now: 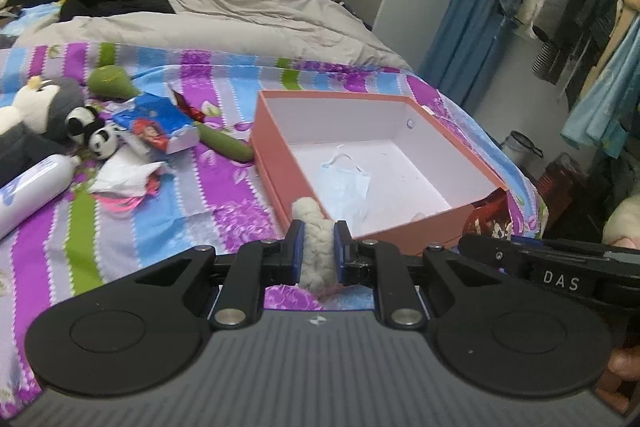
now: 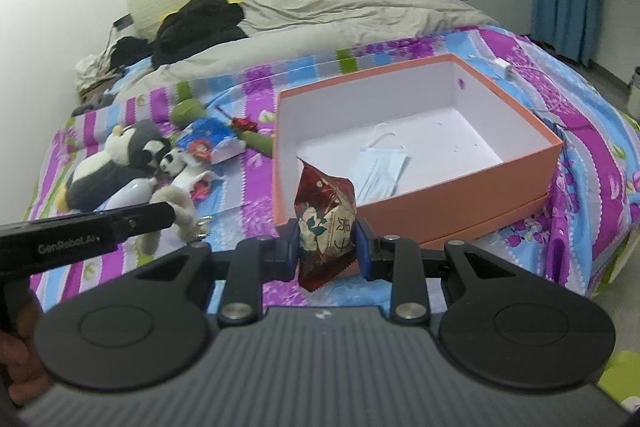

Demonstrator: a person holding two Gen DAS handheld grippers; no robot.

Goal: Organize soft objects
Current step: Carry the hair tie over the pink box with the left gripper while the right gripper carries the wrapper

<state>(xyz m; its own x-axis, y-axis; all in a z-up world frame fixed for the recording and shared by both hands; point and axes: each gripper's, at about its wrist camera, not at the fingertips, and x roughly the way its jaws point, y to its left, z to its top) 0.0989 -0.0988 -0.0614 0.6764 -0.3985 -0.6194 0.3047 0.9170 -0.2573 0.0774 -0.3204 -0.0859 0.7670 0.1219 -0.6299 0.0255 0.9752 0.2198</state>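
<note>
Both tongs loaded, box straight ahead
Left tongs (image 1: pixel 319 242) clench a grey plush strip (image 1: pixel 316 227) lying lengthwise between them; right tongs (image 2: pixel 328 241) grip an upright red snack packet (image 2: pixel 325 219); the open orange box (image 2: pixel 516 163) on the bed sits just beyond both, its near wall closest to the right

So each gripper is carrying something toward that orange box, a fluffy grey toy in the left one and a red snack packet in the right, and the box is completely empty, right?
Not quite: the orange box is not empty. A light blue face mask already lies on its floor, as the right wrist view shows. The rest holds: the left gripper grips a fluffy grey toy and the right gripper a red snack packet.
</note>
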